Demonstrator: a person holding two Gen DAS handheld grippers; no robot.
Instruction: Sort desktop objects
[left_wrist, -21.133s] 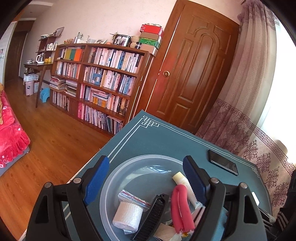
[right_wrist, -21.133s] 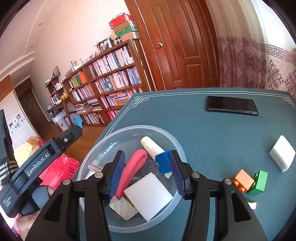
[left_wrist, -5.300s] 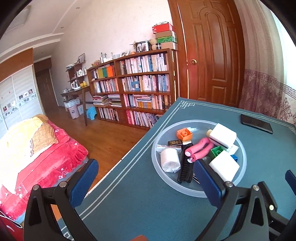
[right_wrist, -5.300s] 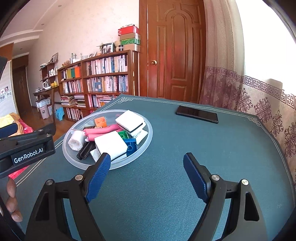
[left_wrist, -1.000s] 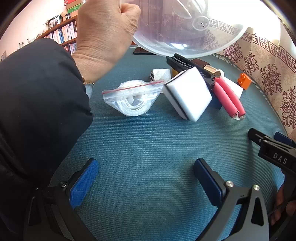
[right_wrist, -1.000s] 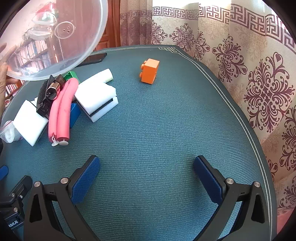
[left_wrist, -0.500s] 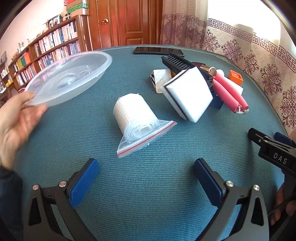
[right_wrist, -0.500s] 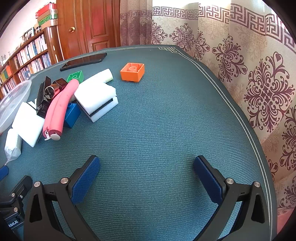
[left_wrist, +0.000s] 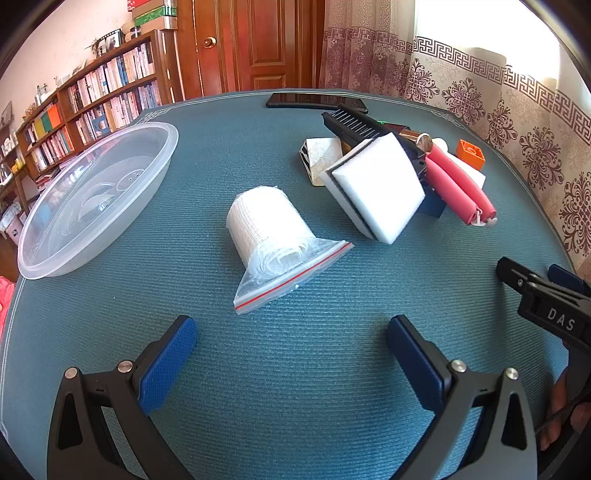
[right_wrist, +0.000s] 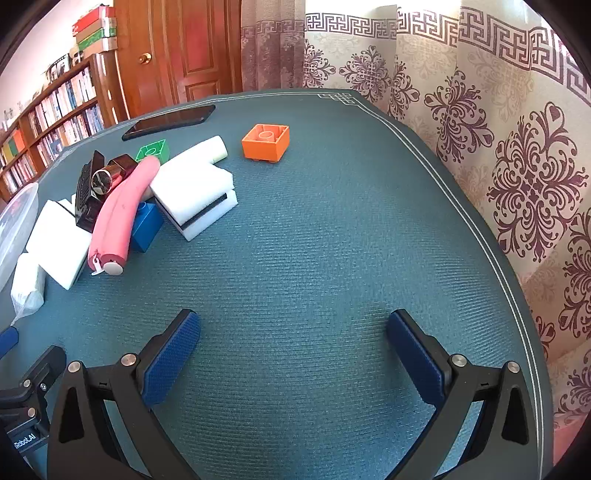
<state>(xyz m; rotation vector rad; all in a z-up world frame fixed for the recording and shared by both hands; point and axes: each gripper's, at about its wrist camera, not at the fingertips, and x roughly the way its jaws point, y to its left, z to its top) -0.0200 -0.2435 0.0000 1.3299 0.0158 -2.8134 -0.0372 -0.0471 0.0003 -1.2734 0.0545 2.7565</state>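
Note:
The clear plastic bowl (left_wrist: 92, 199) rests empty at the left of the teal table mat. A bagged white gauze roll (left_wrist: 273, 236) lies in front of my left gripper (left_wrist: 291, 354), which is open and empty. Behind it is a pile: a white sponge (left_wrist: 380, 188), a black comb (left_wrist: 365, 129), a pink roller (left_wrist: 458, 188), a blue block (right_wrist: 147, 225) and a green block (right_wrist: 153, 151). An orange block (right_wrist: 266, 142) sits apart on the right. My right gripper (right_wrist: 293, 350) stands open over bare mat, well short of the pile.
A black phone (left_wrist: 316, 101) lies at the table's far edge. A patterned curtain (right_wrist: 517, 147) hangs close along the right side. A bookshelf (left_wrist: 96, 92) and a wooden door (left_wrist: 255, 44) stand beyond the table.
The hand has set the emptied bowl down at the left and gone out of view. The gauze roll and the pile lie still; both grippers have not moved.

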